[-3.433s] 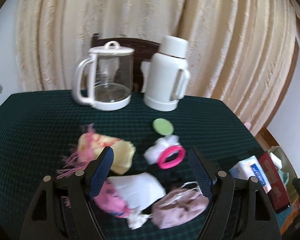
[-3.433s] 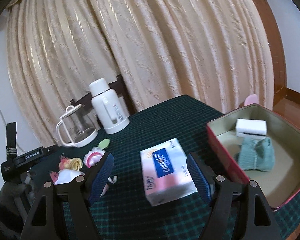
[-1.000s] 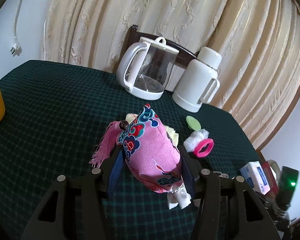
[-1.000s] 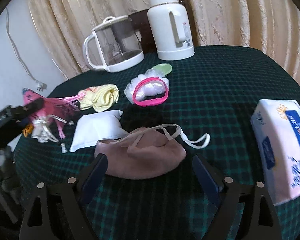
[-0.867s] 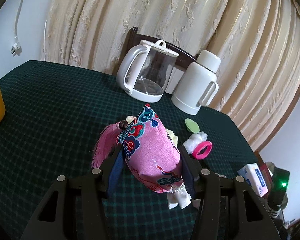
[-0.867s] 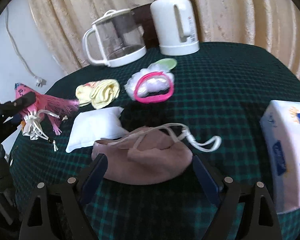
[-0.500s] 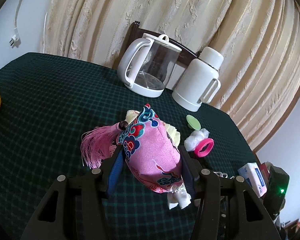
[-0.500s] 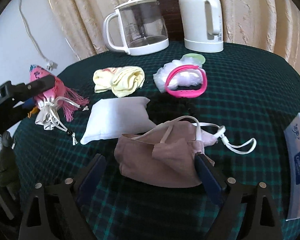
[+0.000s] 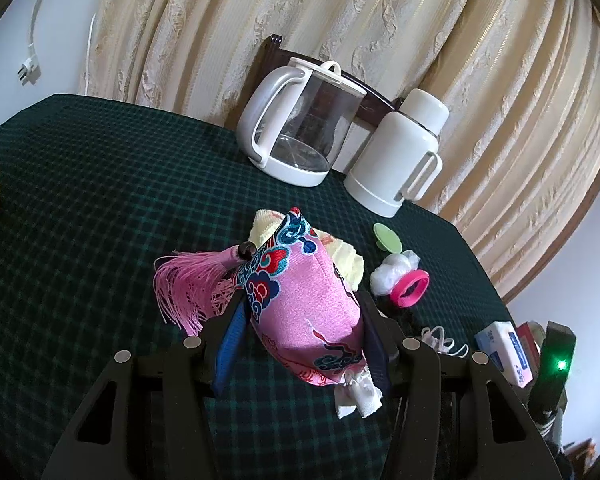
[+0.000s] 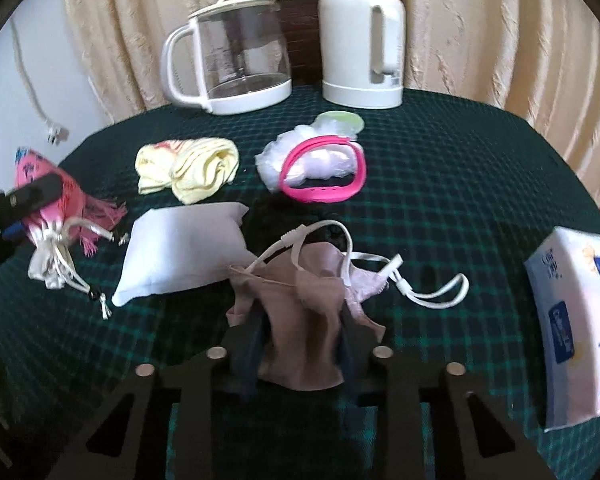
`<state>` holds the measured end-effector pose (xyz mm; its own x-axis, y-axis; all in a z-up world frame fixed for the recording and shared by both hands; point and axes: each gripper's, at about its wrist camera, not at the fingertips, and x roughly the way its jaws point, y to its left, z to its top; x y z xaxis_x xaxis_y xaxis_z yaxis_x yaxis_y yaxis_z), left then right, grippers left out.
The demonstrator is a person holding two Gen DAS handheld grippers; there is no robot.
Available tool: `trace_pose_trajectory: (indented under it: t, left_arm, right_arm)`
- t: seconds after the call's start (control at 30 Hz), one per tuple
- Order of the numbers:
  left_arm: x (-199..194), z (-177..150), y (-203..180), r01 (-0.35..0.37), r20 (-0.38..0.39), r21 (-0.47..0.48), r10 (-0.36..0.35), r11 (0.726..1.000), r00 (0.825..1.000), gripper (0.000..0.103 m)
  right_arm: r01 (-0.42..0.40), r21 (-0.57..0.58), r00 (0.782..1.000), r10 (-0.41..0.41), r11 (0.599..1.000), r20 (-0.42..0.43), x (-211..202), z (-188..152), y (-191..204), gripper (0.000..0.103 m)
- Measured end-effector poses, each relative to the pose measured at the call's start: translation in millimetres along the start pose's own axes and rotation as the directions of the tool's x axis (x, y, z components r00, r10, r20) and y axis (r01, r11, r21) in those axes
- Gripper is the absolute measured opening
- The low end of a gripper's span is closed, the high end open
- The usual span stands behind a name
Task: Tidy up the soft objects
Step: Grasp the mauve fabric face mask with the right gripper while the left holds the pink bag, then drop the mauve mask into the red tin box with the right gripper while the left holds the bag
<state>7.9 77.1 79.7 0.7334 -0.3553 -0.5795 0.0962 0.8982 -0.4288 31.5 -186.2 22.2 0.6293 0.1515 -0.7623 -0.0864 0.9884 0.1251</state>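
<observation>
Behind checked tablecloth [image 9: 100, 184], probably curtains [image 9: 420, 32]

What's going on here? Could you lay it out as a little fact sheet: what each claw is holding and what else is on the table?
left gripper: shut on pink pouch, lifted
right gripper: shut on mauve face mask
soft items on table: white pillow, yellow cloth, white puff with pink band
other items: glass jug, white flask, tissue pack
surface: green checked tablecloth

Pink embroidered pouch [image 9: 304, 300], mauve face mask [image 10: 304, 332], dark green checked tablecloth [image 9: 100, 184], yellow cloth [image 10: 192, 174].
</observation>
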Motion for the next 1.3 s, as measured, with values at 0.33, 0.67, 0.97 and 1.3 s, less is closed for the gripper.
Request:
trace_pose_trajectory:
  t: [0.33, 0.67, 0.97, 1.3]
  left_arm:
    - [-1, -1, 0, 0.000, 0.000, 0.003, 0.000, 1.000, 1.000, 0.054]
    - [-9, -1, -11, 0.003, 0.015, 0.021, -0.003, 1.000, 1.000, 0.054]
    - [-15, -1, -31, 0.025, 0.017, 0.057, -0.026, 0.998, 1.000, 0.054]
    - [-28, 3, -59, 0.063, 0.034, 0.105, -0.067, 0.993, 0.997, 0.054]
  right_arm:
    - [-0.059, 0.086, 0.992, 0.049, 0.995, 0.115, -44, -3, -15, 0.016]
    - [-0.105, 0.103, 0.969, 0.079, 0.989, 0.235, -90, -5, -21, 0.014]
    - [-0.134, 0.125, 0.943, 0.087, 0.983, 0.322, -125, -4, -34, 0.014]
    - [-0.127, 0.155, 0.904, 0.050, 0.980, 0.425, -164, -1, -55, 0.014]
